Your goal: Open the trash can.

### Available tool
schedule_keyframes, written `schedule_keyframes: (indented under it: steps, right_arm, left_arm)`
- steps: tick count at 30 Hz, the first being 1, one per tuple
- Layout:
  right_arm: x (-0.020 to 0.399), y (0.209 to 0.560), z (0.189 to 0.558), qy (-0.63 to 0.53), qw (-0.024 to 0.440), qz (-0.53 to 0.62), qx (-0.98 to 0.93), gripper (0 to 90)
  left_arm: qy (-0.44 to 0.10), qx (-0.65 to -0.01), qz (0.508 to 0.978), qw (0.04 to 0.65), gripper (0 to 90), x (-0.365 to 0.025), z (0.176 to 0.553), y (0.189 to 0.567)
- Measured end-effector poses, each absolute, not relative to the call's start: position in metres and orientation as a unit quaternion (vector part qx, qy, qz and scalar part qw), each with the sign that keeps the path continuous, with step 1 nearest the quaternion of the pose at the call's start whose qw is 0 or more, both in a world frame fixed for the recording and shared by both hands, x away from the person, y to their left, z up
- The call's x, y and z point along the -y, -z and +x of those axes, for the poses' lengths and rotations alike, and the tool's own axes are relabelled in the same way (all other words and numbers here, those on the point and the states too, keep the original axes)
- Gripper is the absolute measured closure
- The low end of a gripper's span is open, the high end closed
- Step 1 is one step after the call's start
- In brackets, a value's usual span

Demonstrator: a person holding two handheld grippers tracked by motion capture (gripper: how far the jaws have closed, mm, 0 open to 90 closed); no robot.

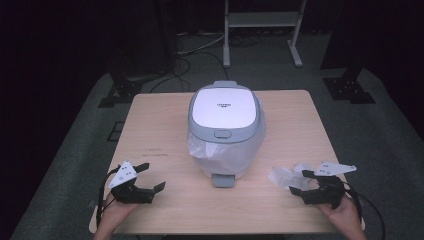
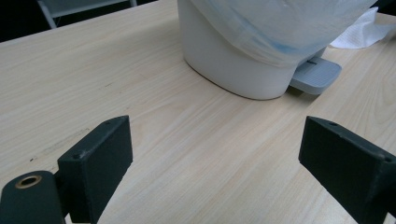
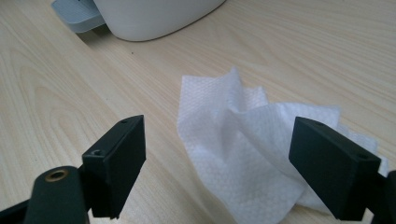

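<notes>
A small white pedal bin (image 1: 226, 130) with a grey-rimmed lid and a plastic liner stands mid-table, its grey foot pedal (image 1: 222, 180) facing me. The bin's base (image 2: 233, 65) and pedal (image 2: 315, 74) rise ahead in the left gripper view. A crumpled white paper towel (image 1: 284, 176) lies on the wood at the right front. My left gripper (image 1: 152, 177) rests open near the front left, nothing between its jaws. My right gripper (image 1: 301, 182) is open just behind the towel (image 3: 243, 140), which lies between and ahead of its jaws, untouched.
The light wooden table (image 1: 165, 135) has open surface left of the bin. Dark floor, cables and a white metal frame (image 1: 260, 25) lie beyond the far edge. A hand holds each gripper at the table's front edge.
</notes>
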State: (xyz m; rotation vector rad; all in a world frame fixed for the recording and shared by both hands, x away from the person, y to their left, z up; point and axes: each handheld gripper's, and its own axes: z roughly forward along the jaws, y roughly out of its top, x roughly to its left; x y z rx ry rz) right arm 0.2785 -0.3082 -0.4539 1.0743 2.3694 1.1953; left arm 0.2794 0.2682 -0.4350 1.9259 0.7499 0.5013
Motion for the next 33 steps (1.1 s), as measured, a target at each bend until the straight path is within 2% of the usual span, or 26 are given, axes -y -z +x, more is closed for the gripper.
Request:
schedule_keyframes:
  steps: [9,10,13,15,16,25,28,30,33]
  right_arm:
    - [0.308,0.456,0.280,-0.415,0.135,0.371,-0.819,17.6]
    - [0.308,0.456,0.280,-0.415,0.135,0.371,-0.819,17.6]
    - [0.309,0.453,0.278,-0.416,0.140,0.372,-0.818,17.6]
    - [0.309,0.451,0.278,-0.419,0.143,0.372,-0.816,17.6]
    - [0.309,0.451,0.278,-0.419,0.143,0.372,-0.816,17.6]
    - [0.310,0.448,0.274,-0.422,0.149,0.373,-0.813,17.6]
    - [0.311,0.447,0.274,-0.424,0.150,0.372,-0.812,17.6]
    - [0.311,0.446,0.274,-0.424,0.150,0.372,-0.812,17.6]
    - [0.311,0.446,0.274,-0.425,0.151,0.372,-0.811,17.6]
  left_arm:
    - [-0.204,-0.300,0.798,0.482,8.8,-0.264,0.281,0.431]
    - [-0.204,-0.300,0.798,0.482,12.6,-0.264,0.281,0.431]
    - [-0.194,-0.288,0.803,0.485,15.1,-0.263,0.282,0.425]
    - [-0.190,-0.279,0.804,0.489,23.7,-0.263,0.282,0.420]
    - [-0.190,-0.279,0.804,0.489,24.2,-0.263,0.282,0.420]
    - [-0.179,-0.221,0.835,0.471,47.2,-0.256,0.283,0.385]
    - [-0.175,-0.212,0.840,0.468,51.3,-0.255,0.283,0.376]
    - [-0.168,-0.206,0.845,0.464,58.7,-0.255,0.284,0.368]
    - [-0.154,-0.195,0.860,0.447,65.0,-0.253,0.286,0.353]
